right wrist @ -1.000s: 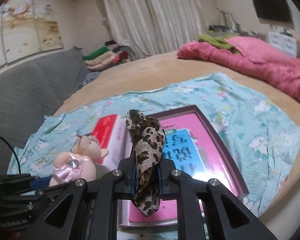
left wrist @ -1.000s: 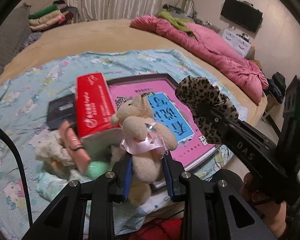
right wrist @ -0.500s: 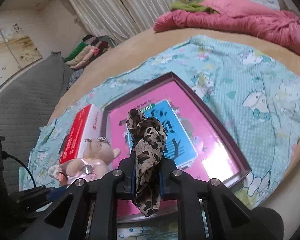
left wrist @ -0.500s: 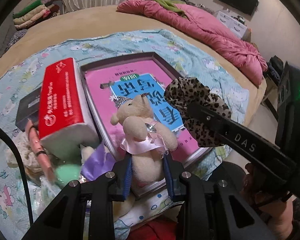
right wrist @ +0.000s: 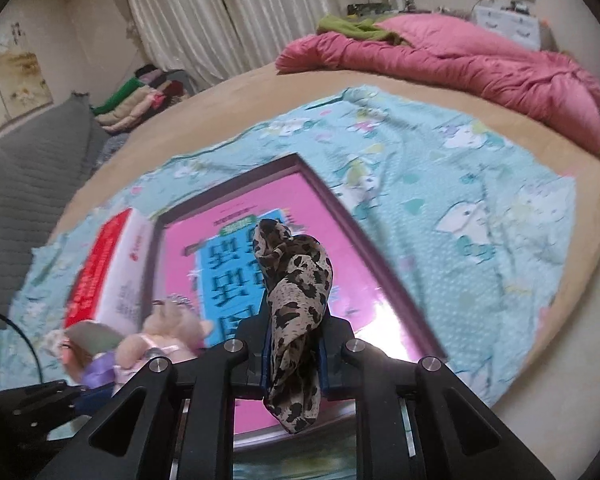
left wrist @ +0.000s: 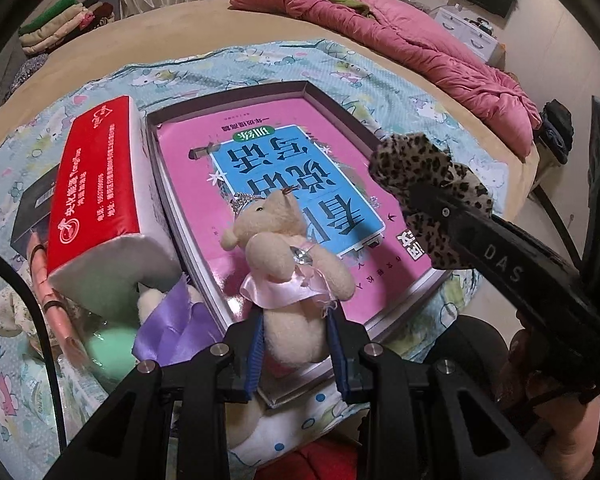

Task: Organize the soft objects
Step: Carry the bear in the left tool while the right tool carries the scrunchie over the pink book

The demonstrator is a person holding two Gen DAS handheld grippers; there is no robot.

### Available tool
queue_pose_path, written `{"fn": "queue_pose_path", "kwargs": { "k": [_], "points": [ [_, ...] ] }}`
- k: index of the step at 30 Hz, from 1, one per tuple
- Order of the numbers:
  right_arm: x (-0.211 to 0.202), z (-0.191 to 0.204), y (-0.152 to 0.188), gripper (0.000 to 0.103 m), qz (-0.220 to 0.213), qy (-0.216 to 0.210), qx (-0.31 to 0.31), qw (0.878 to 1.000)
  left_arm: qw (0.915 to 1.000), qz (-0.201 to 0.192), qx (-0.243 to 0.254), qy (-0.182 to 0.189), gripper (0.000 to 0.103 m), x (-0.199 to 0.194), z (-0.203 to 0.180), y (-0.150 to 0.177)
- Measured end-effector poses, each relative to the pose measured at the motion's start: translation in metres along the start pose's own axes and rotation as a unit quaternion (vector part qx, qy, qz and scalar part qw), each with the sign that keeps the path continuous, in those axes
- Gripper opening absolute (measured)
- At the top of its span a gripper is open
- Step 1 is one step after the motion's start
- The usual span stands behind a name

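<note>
Between the left pads: the left gripper [left wrist: 296, 354] is clamped on the lower body of the cream teddy bear [left wrist: 288, 264], which stands upright, head toward 12 o'clock.
Right tool: the right gripper [right wrist: 294, 354] is nearly closed, pinching a leopard-print scrunchie [right wrist: 296, 312]; fabric sticks out above and below the pads.
Below both: the shallow purple-rimmed tray [left wrist: 332, 100] with a pink and blue book lying in it; both soft things hang over its near end.
At 9 o'clock of the bear: a red tissue pack [left wrist: 96, 200] leaning on the tray's left rim, with a purple ribbon [left wrist: 172, 320] and other small soft items at 8 o'clock.
Step, as I judge it: setting both pieces down in the tray.
Doing it well: lower until each soft thing rests on the book before loosening; keep the bear clear of the tissue pack; place the scrunchie toward 3 o'clock so the two do not pile up; open slowly, since plush and fabric may cling to the pads.
</note>
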State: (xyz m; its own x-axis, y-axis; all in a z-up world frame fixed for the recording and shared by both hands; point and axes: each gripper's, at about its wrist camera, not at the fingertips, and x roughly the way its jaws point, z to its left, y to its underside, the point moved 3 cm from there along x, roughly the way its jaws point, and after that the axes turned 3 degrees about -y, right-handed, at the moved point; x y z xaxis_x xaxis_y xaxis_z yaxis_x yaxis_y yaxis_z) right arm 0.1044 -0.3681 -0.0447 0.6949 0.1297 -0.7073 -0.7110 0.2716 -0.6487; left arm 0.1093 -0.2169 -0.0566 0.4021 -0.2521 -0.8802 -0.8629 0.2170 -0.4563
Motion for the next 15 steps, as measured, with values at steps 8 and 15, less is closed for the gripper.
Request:
{"fn": "queue_pose_path", "kwargs": {
  "k": [8,15],
  "points": [
    [0.016,-0.01,0.007,0.021,0.036,0.014,0.01,0.999,0.9999,0.01,0.0,0.002,0.03,0.006,0.0,0.004],
    [0.021,-0.005,0.009,0.03,0.047,-0.003,0.012,0.999,0.9999,0.016,-0.003,0.004,0.03,0.009,0.001,0.006]
  ]
}}
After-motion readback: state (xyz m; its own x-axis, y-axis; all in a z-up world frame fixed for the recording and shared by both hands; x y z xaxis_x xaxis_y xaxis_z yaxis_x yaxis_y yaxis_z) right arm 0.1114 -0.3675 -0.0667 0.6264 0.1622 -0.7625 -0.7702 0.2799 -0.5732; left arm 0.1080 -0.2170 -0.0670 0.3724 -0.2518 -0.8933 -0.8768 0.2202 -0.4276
